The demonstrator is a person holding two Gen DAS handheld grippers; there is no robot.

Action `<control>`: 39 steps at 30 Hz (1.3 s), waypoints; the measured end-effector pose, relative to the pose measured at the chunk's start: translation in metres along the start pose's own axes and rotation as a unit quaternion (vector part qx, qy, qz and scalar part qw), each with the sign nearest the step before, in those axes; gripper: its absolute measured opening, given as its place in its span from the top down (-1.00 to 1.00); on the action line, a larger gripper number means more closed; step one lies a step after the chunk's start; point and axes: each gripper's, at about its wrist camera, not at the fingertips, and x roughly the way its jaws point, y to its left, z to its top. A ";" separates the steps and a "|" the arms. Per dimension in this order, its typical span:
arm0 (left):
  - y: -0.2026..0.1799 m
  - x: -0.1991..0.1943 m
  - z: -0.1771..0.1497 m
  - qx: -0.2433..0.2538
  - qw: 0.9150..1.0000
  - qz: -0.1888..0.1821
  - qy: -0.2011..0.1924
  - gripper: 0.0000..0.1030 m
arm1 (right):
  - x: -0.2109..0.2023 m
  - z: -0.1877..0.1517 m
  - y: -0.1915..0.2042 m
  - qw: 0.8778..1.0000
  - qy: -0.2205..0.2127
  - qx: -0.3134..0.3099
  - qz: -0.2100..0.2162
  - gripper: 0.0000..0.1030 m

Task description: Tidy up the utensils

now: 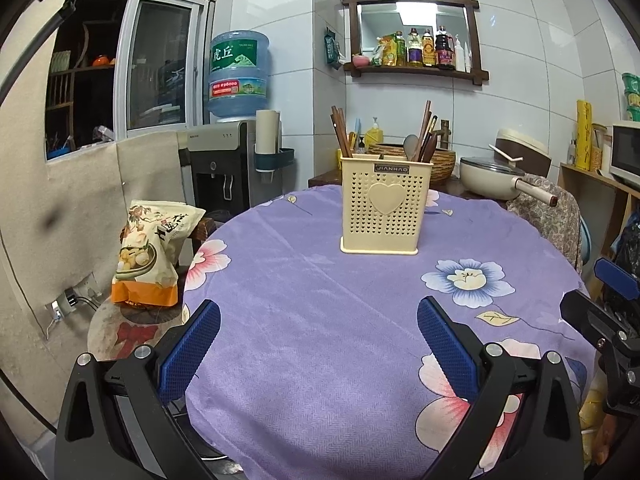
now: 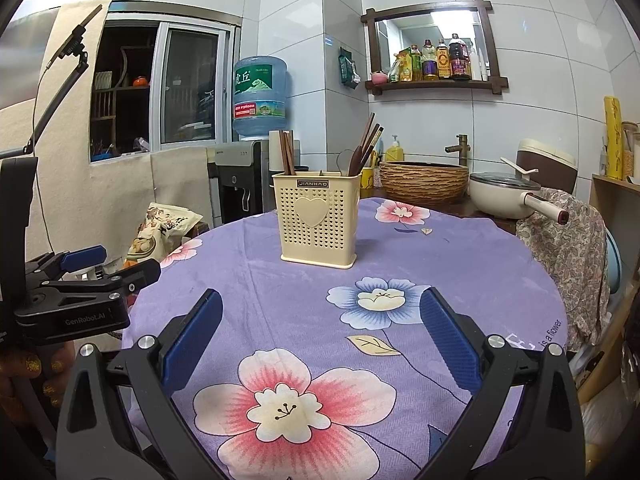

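At the centre of the frame, a cream perforated plastic utensil holder (image 1: 386, 204) stands upright on the round table's purple floral cloth (image 1: 320, 300), holding dark wooden chopsticks (image 1: 341, 133) and spoons (image 1: 410, 147). Left tongs (image 1: 318, 334) and right tongs (image 2: 320, 320) gape wide, empty, near the lower edge.

1. "JIANHAO" is printed on a dark plate on the cream utensil holder (image 1: 386, 204).
2. "GenRobot.AI" is read on the left hand-held gripper (image 2: 120, 270).
3. "is a flower" is printed on the purple tablecloth (image 2: 551, 334).
4. "虎丘" is shown on the water jug (image 1: 237, 74).
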 end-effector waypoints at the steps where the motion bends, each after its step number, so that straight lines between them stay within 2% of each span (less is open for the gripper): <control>1: 0.000 0.000 0.000 -0.001 1.000 -0.003 0.002 -0.88 | 0.000 0.000 0.000 1.000 0.000 0.000 0.000 -0.89; 39: 0.002 0.000 0.000 -0.004 1.000 -0.007 0.004 -0.88 | 0.001 -0.004 -0.001 1.000 0.005 0.000 0.001 -0.89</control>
